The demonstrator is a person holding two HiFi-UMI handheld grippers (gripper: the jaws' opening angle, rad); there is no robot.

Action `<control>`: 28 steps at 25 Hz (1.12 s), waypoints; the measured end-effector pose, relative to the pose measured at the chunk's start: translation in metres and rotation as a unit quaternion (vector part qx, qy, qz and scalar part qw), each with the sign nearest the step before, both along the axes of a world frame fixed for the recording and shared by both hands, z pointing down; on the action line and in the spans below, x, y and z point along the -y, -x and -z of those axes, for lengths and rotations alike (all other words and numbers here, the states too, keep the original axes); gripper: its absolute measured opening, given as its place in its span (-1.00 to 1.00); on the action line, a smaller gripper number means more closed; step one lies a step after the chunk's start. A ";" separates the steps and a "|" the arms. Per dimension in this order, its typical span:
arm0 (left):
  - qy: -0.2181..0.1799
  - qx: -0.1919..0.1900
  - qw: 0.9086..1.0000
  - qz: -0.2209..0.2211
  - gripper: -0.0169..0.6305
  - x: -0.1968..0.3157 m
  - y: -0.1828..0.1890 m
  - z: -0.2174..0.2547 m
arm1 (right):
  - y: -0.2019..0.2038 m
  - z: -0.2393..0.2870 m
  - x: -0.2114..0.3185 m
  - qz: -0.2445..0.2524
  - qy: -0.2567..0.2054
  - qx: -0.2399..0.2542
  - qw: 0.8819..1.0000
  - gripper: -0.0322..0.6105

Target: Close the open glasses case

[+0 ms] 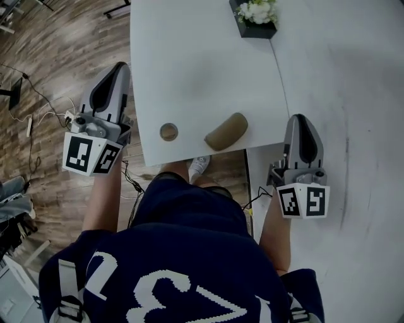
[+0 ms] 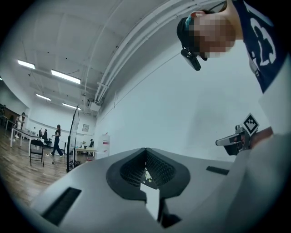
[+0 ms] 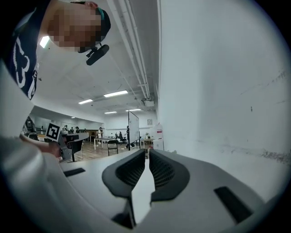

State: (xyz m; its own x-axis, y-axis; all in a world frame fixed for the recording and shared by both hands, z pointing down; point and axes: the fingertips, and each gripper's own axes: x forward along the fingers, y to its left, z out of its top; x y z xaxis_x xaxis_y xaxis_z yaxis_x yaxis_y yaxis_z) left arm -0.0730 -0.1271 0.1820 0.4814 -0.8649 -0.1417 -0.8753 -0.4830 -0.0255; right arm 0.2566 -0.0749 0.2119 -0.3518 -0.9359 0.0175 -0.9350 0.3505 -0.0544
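Observation:
A brown oblong glasses case (image 1: 226,131) lies near the front edge of the white table (image 1: 189,63). From above it looks like one rounded shell, and no raised lid shows. My left gripper (image 1: 120,67) hangs beyond the table's left edge, over the wooden floor, with its jaws together and nothing between them (image 2: 145,152). My right gripper (image 1: 300,118) is to the right of the case, past the table's corner, over a white surface. Its pads nearly meet, and nothing is held (image 3: 148,152). Neither gripper view shows the case.
A small round tan disc (image 1: 168,132) sits left of the case near the table edge. A dark planter with white flowers (image 1: 255,16) stands at the table's far side. Cables (image 1: 50,113) trail on the wooden floor at left. The person's legs are under the table's front edge.

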 end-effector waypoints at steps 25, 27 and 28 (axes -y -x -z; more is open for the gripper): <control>0.118 0.026 0.984 -0.134 -0.91 0.044 -0.041 -0.123 | 0.020 -0.292 -0.025 -0.077 0.365 0.304 0.877 -0.18; 0.122 0.028 0.983 -0.136 -0.91 0.045 -0.043 -0.127 | 0.019 -0.297 -0.023 -0.074 0.366 0.328 0.868 -0.17; 0.125 0.028 0.982 -0.136 -0.91 0.046 -0.043 -0.128 | 0.020 -0.298 -0.020 -0.068 0.368 0.330 0.867 -0.18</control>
State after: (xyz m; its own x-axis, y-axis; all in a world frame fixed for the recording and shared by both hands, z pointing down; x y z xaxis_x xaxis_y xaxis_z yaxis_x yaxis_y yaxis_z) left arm -0.0296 -0.1727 0.3103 0.7009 -0.7074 0.0911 -0.7132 -0.6965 0.0790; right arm 0.2368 -0.0546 0.5101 -0.4000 -0.7899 0.4648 -0.6457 -0.1170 -0.7546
